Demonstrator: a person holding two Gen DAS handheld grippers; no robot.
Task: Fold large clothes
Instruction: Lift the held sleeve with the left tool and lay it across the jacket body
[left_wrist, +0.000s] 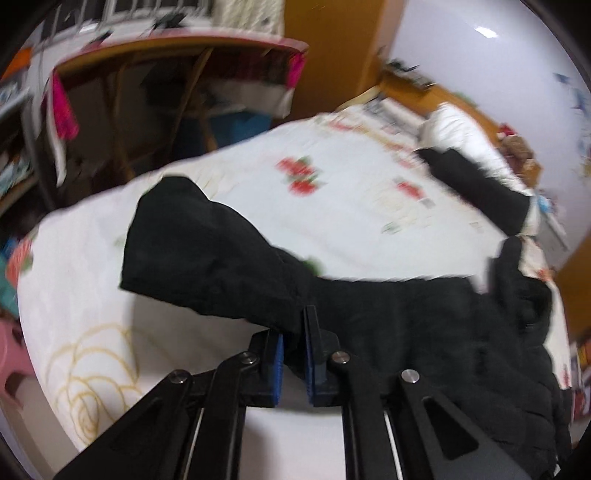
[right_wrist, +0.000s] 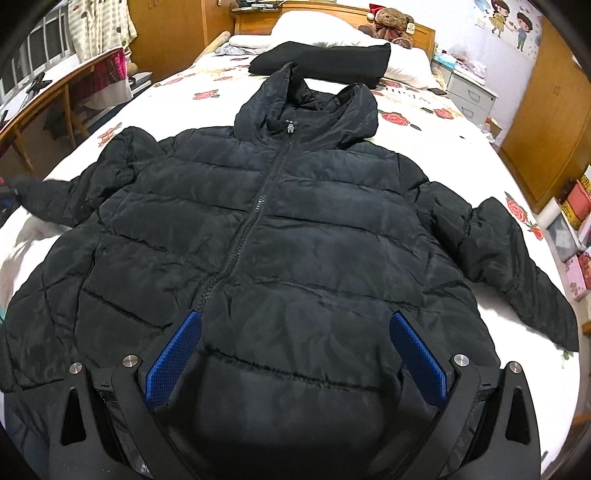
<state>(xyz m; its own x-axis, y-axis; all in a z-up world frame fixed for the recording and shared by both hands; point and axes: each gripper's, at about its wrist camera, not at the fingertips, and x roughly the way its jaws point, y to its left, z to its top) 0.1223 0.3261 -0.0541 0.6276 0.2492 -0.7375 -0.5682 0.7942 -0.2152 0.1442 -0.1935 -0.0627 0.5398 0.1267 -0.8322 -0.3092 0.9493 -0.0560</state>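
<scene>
A black hooded puffer jacket (right_wrist: 295, 229) lies front up, zipped, spread on a bed with a white rose-print sheet (right_wrist: 461, 122). Its hood points to the pillows and both sleeves stretch out sideways. My right gripper (right_wrist: 295, 332) is open and empty, hovering above the jacket's lower hem. My left gripper (left_wrist: 295, 350) is shut on the jacket's left sleeve (left_wrist: 207, 254), which hangs forward past the fingers above the sheet (left_wrist: 351, 206). The left wrist view is blurred. The left gripper shows at the far left edge of the right wrist view (right_wrist: 7, 199).
A folded black garment (right_wrist: 325, 62) lies by the white pillows (right_wrist: 332, 26) with a teddy bear (right_wrist: 391, 22) at the headboard. A wooden desk (right_wrist: 48, 92) stands left of the bed. A drawer unit (right_wrist: 469, 96) and boxes (right_wrist: 576, 221) stand on the right.
</scene>
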